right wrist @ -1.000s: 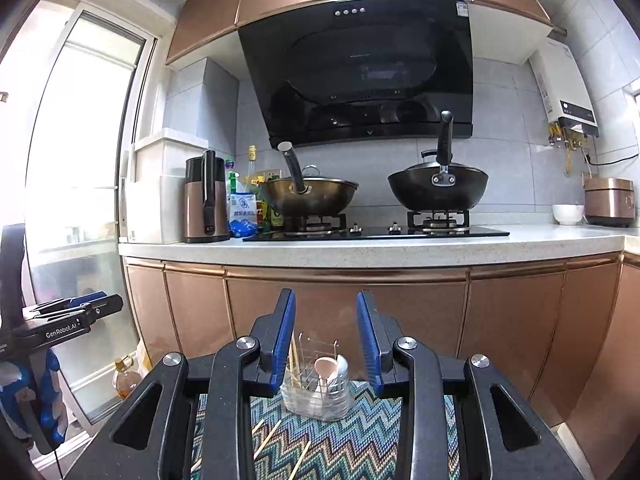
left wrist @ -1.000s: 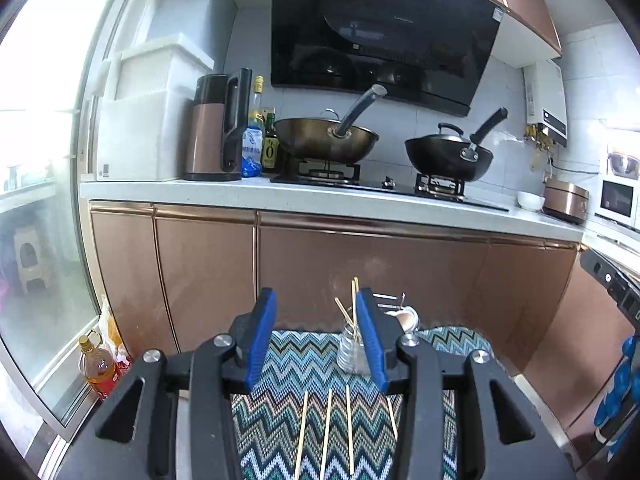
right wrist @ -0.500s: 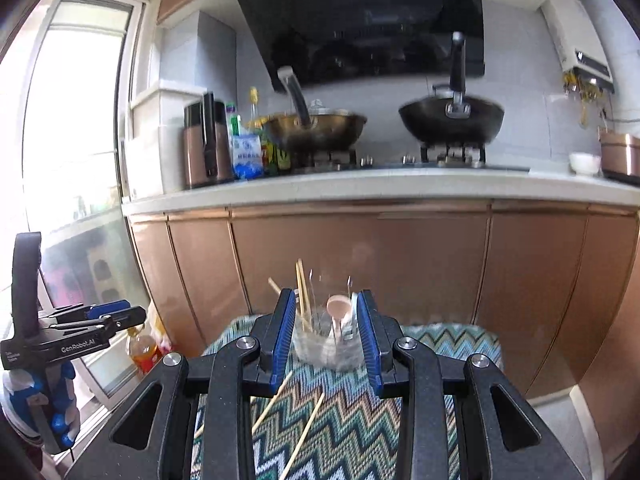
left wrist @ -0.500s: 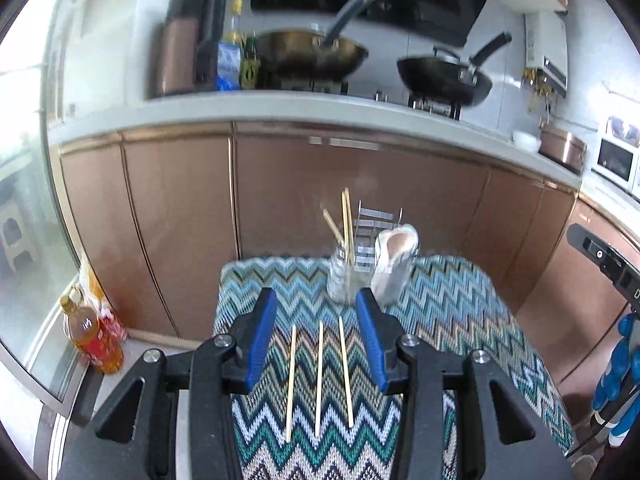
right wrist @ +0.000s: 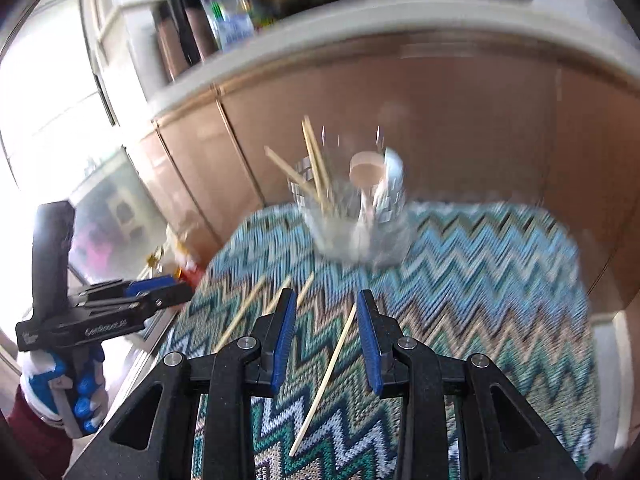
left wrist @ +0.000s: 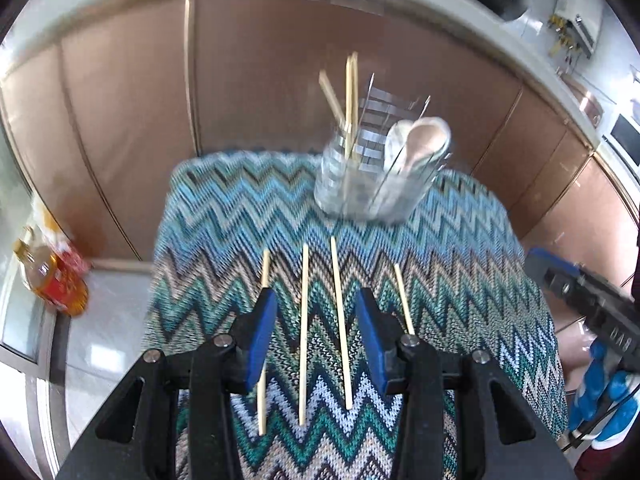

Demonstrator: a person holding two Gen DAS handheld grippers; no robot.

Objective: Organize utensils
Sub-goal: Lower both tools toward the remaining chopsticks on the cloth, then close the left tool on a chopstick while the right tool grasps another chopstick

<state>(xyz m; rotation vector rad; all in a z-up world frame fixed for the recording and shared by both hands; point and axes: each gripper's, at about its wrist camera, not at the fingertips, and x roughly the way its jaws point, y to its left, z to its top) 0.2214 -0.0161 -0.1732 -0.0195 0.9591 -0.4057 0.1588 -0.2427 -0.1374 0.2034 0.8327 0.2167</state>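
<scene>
Chopsticks point(left wrist: 304, 332) lie loose on the zigzag-patterned cloth point(left wrist: 460, 280), four in all, in the near half toward the near edge, running roughly near-to-far, far tips aimed toward the clear utensil holder point(left wrist: 360, 184) at the cloth's far edge. Holder already has a few chopsticks upright/leaning plus a pale spoon point(left wrist: 420, 140); blurred, so contents not fully readable. Left gripper point(left wrist: 316, 328) hovers low over the left-side group, jaws apart, nothing between the pads; two chopsticks pass through the gap lengthwise, a third sits partly under the left finger, the fourth chopstick point(left wrist: 402, 296) lies just outside the right finger. Long axes are parallel to the fingers, so a squeeze would close across a stick's width — good alignment, I'd judge. Right gripper point(right wrist: 326, 340) is also spread and empty, above the fourth chopstick, which runs diagonally from near-left to far-right between its fingers, slightly skewed to the finger line. Key relation: each gripper has sticks directly ahead and below, so probably each takes its own. Likely step: descending to pick. Risk: thin sticks flat on knit cloth, and left may catch two at once. Right view has motion blur, contact with cloth unclear.
</scene>
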